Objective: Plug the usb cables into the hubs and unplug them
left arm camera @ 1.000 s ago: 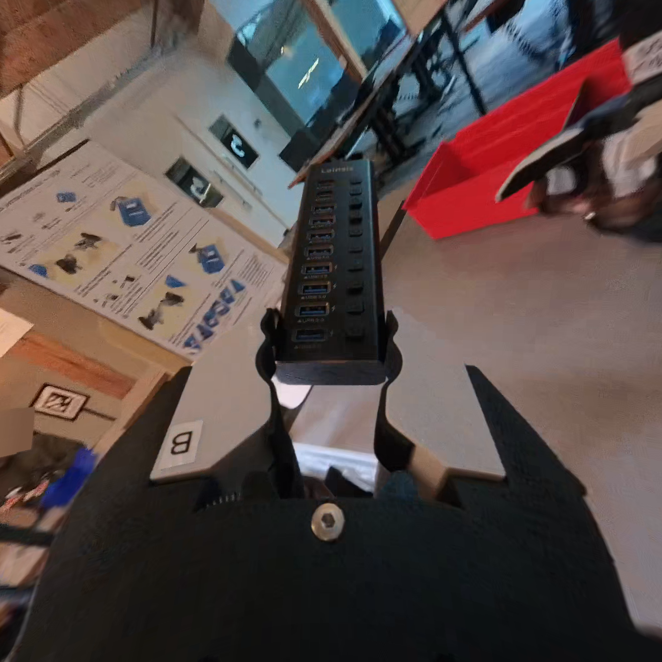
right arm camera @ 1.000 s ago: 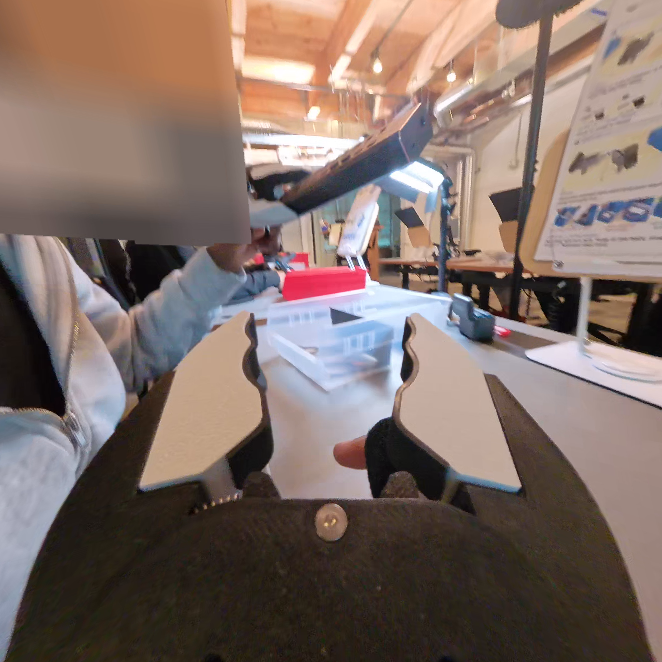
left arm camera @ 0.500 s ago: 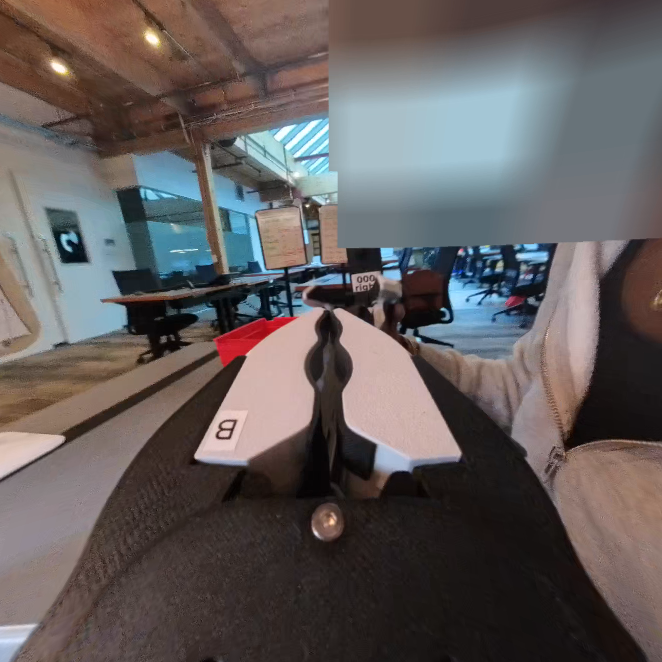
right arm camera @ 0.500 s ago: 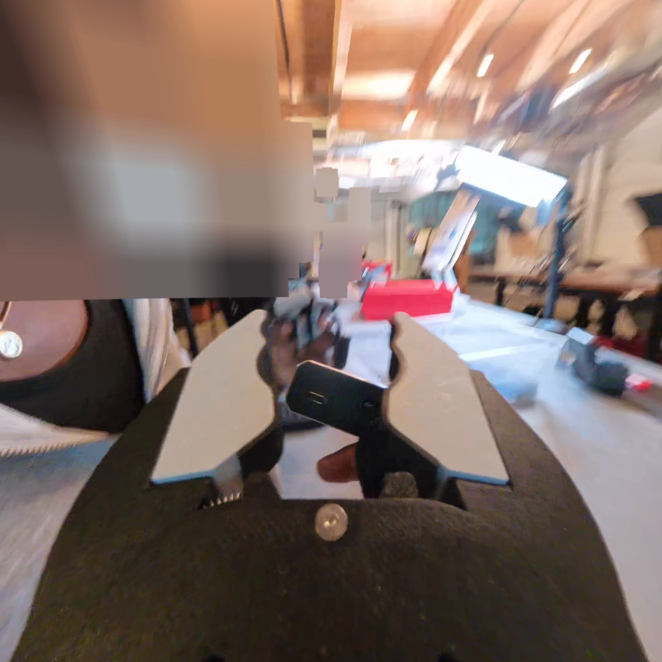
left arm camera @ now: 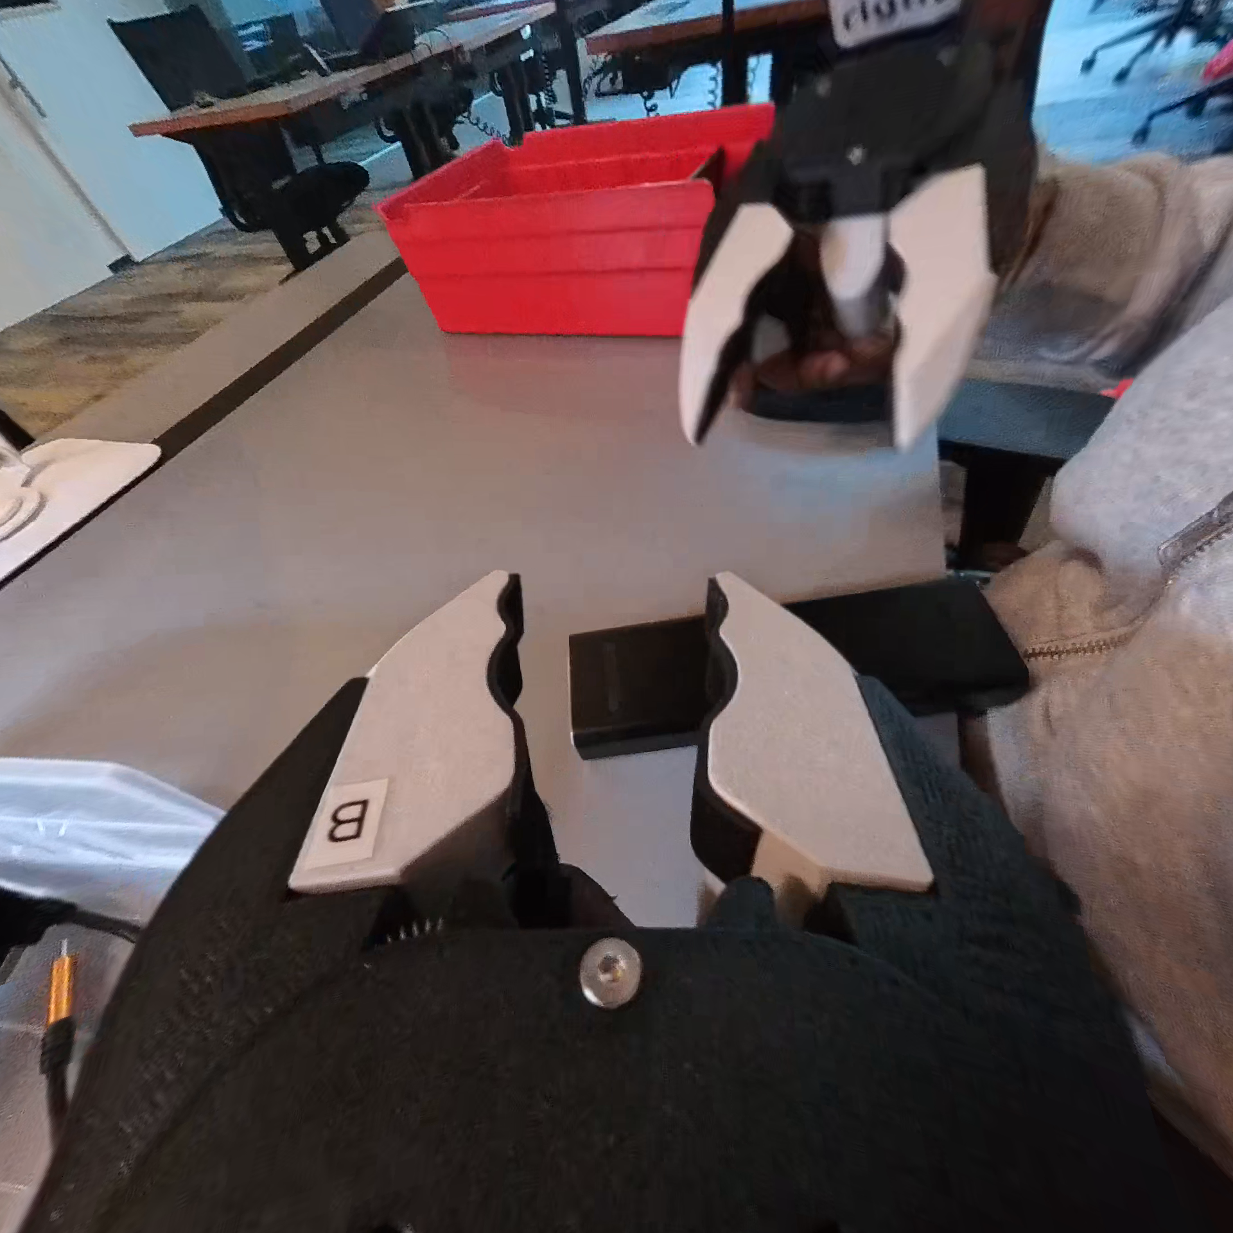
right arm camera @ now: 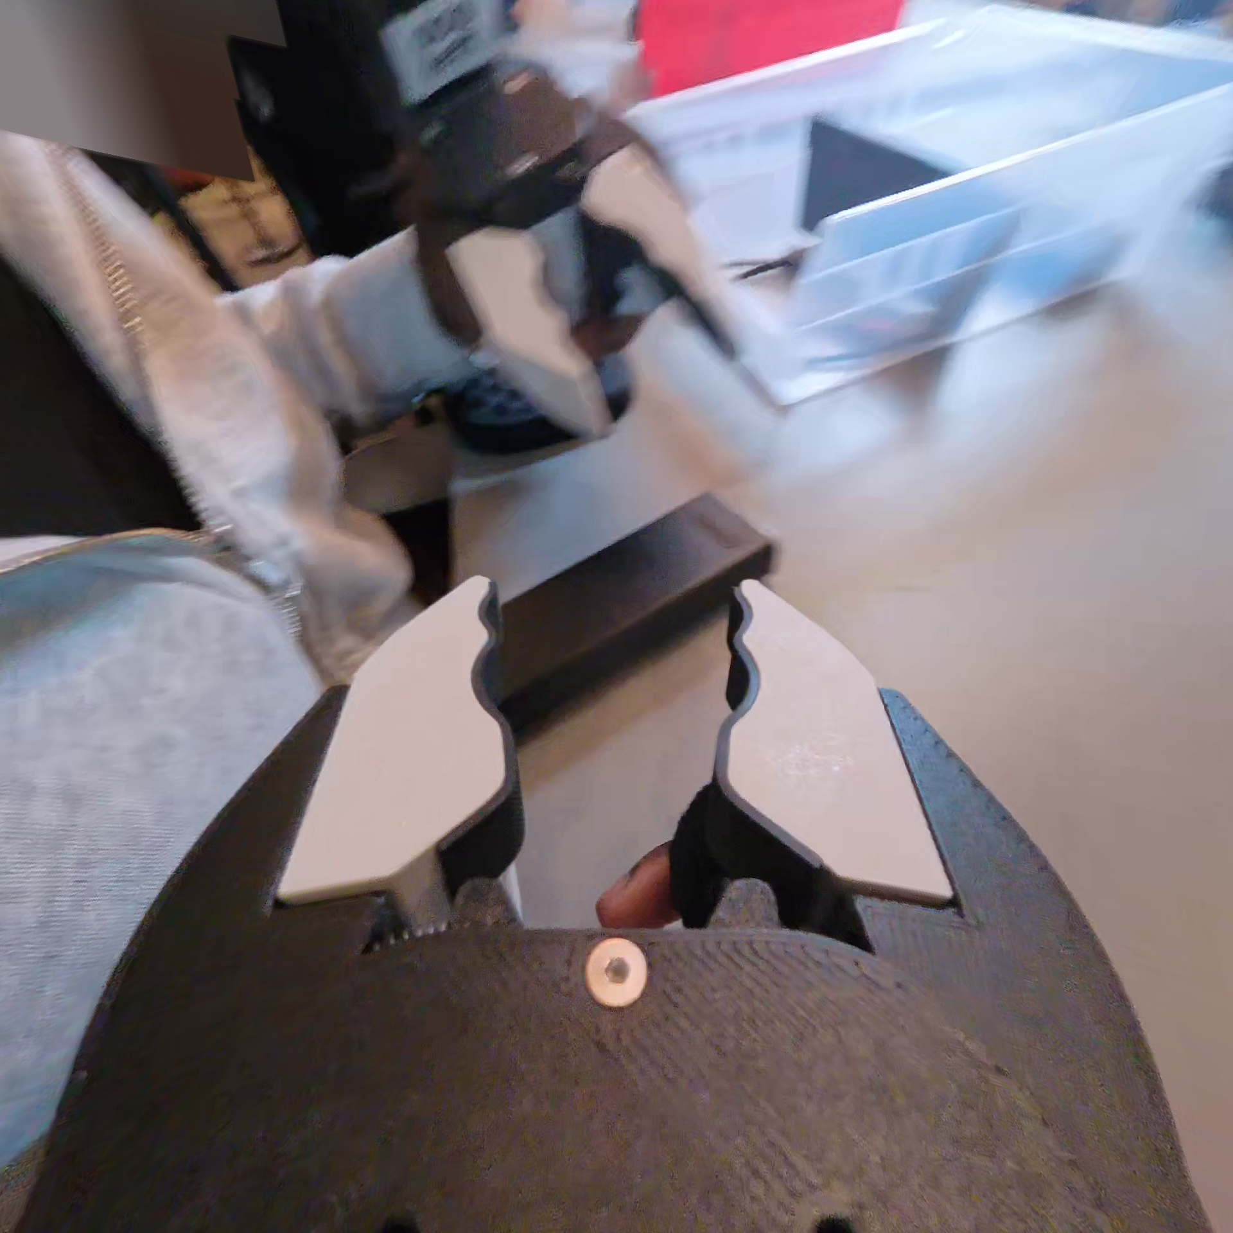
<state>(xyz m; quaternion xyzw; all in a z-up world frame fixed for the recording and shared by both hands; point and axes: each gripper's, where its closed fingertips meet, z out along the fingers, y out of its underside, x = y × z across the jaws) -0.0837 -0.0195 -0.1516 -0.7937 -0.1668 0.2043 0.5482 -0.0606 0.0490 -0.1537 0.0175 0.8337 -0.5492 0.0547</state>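
Note:
A black USB hub point(left arm camera: 634, 687) lies flat on the grey table point(left arm camera: 400, 500) near its front edge. My left gripper point(left arm camera: 610, 587) is open above the hub's left end, and neither pad presses on it. In the right wrist view the hub point(right arm camera: 634, 587) lies beyond my right gripper point(right arm camera: 614, 590), which is open with nothing in it. The right gripper point(left arm camera: 800, 434) also shows in the left wrist view, open in the air above the table. The left gripper point(right arm camera: 660, 393) shows blurred in the right wrist view, open.
A red bin point(left arm camera: 567, 247) stands at the back of the table. A clear plastic box point(right arm camera: 1001, 200) stands farther along the table. A cable with an orange plug point(left arm camera: 59, 994) lies at the lower left. A person's grey sleeve point(left arm camera: 1134, 667) is at the table's near edge.
A second ago my left gripper held the hub up in the air. Half a second ago its pads were shut together with nothing between them. Now both grippers are open and the hub lies on the table.

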